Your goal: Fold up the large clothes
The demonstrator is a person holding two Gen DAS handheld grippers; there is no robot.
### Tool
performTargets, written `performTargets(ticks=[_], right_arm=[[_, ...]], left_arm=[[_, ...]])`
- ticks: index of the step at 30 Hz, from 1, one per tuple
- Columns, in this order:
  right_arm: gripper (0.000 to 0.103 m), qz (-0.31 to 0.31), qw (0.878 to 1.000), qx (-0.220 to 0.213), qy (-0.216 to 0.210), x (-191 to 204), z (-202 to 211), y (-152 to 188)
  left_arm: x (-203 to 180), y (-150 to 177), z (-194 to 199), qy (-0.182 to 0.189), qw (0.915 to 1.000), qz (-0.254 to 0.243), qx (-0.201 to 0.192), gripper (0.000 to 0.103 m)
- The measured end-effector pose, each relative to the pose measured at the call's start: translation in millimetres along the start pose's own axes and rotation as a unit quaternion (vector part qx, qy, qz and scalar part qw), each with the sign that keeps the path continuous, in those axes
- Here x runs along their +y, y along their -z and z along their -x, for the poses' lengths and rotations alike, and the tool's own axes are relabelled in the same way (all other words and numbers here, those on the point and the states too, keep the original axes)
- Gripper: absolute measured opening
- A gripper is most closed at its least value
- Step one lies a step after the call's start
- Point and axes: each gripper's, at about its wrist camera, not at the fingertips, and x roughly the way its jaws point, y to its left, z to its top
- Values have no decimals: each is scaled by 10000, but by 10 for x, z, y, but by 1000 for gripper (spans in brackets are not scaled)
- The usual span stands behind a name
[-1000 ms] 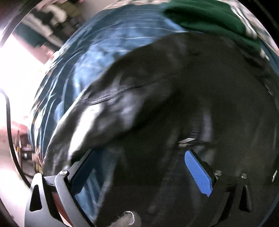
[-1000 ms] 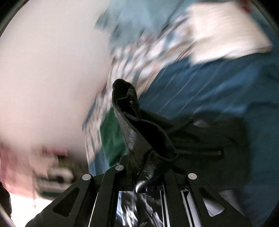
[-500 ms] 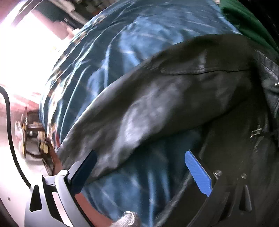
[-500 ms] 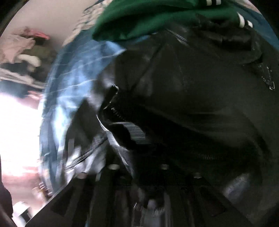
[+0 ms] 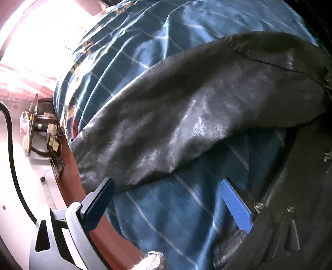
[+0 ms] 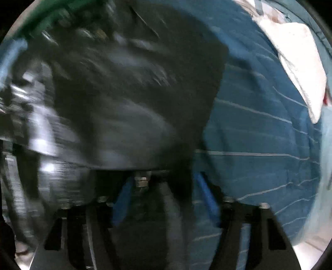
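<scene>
A black leather jacket lies on a blue striped bedspread (image 5: 170,209). In the left wrist view one sleeve (image 5: 186,116) stretches across the bed toward its left edge, and the jacket body (image 5: 307,176) fills the right side. My left gripper (image 5: 166,199) is open and empty, its blue pads just below the sleeve's lower edge. In the blurred right wrist view the jacket (image 6: 124,99) covers the left and centre. My right gripper (image 6: 164,199) is open, its blue pads apart at the jacket's lower edge, with nothing held between them.
The bed's reddish wooden side rail (image 5: 72,170) and a dark side table (image 5: 39,128) with small items lie at the left. A white pillow (image 6: 298,62) sits at the far right of the bed. A green garment (image 6: 41,18) shows at the top left.
My right gripper let go of the jacket fold it held and now stands open. The left view swung toward the sleeve and the bed's edge; more bedspread shows between its fingers.
</scene>
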Motion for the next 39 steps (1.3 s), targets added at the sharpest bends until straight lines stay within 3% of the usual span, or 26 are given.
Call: performTargets(ticks=[1,5,7,9,10,12,14,18,19,20,21,26,27,29,32,33,36,38,39], right_arm=[[47,-137,9995,-45,287,-110,-37,8],[46,-1140,9934,53,-141,-568,-100,90],[46,-1073,9941,125,-35,-564,-108,118],[46,-939,9952,282,71,-476,-81,128],[46,-913,9954,297,62,-462,-55,139],[47,-889,9956,302,-19,-514,28,192],[47,-851,9962,205,48,-509,146,247],[47,-736,9971,37,192,-614,355,415],[47,-714,9972,8,205,-514,392,399],[48,-671,9975,-19,218,-264,376,293],[48,-630,9978,-37,218,-166,373,226],[48,-312,9993,-184,88,394,533,131],[48,-281,9993,-215,73,513,557,99],[48,-223,9993,-292,-11,788,636,41],[60,-215,9987,-415,-201,1069,644,-43],[68,-203,9984,-471,-248,1123,633,-50],[71,-88,9984,-461,-306,1354,549,-81],[72,-92,9984,-369,-411,1460,472,-97],[72,-99,9984,-335,-450,1487,442,-105]], left_arm=[[15,-14,-20,-12,10000,56,17,103],[157,-30,-135,80,9990,405,151,103],[278,14,-220,369,9958,728,411,103],[485,106,-309,1064,9822,1349,757,103],[583,151,-355,1501,9702,1675,907,103],[799,234,-485,2455,9315,2427,1141,103],[1007,266,-596,3003,8947,3122,1088,103],[1425,295,-898,3384,8209,4503,942,102],[1530,297,-937,3310,8080,4804,824,101],[1593,299,-943,3179,8035,4979,734,95],[1682,265,-950,2971,8020,5141,647,82],[1952,-14,-940,2098,8110,5449,367,38],[1979,-91,-926,1987,8168,5408,297,25],[2033,-258,-877,1882,8335,5195,29,10],[2089,-439,-745,1933,8577,4725,-610,8],[2073,-435,-721,2002,8620,4590,-785,8],[1849,-442,-771,2456,8575,4455,-770,14],[1844,-398,-1009,2777,8462,4513,-560,21],[1830,-374,-1088,3025,8339,4585,-536,22]])
